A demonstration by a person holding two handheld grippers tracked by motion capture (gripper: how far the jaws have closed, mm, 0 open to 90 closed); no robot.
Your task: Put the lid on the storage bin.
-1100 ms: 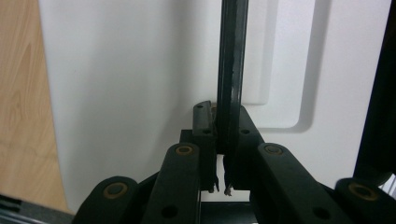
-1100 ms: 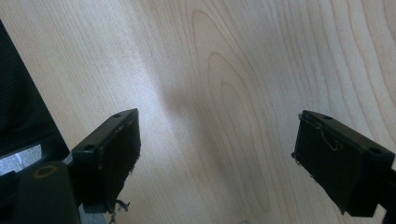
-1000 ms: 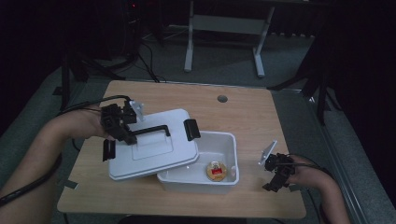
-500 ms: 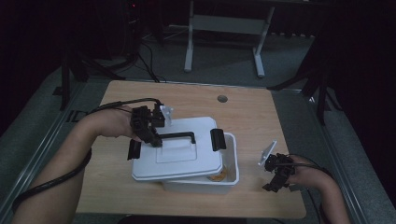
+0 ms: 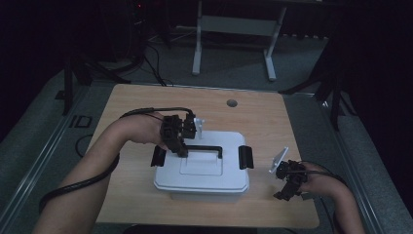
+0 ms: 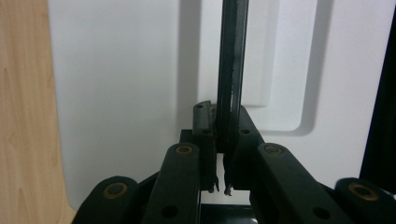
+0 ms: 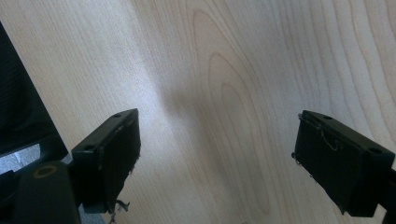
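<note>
lid point(image 5: 207, 168) on box point(image 5: 204, 191), table point(image 5: 263, 117) centre | left gripper point(image 5: 181, 148) clamped on handle point(image 6: 232, 60), its 9 o'clock end | right gripper point(image 5: 287, 183) jaws apart, empty, 3 o'clock of box | judged: stiff, light, smooth plastic; mid-handle grip would balance better

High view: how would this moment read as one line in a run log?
left gripper: shut on lid handle | lid: on white box | right gripper: open, over table, holding nothing
</note>
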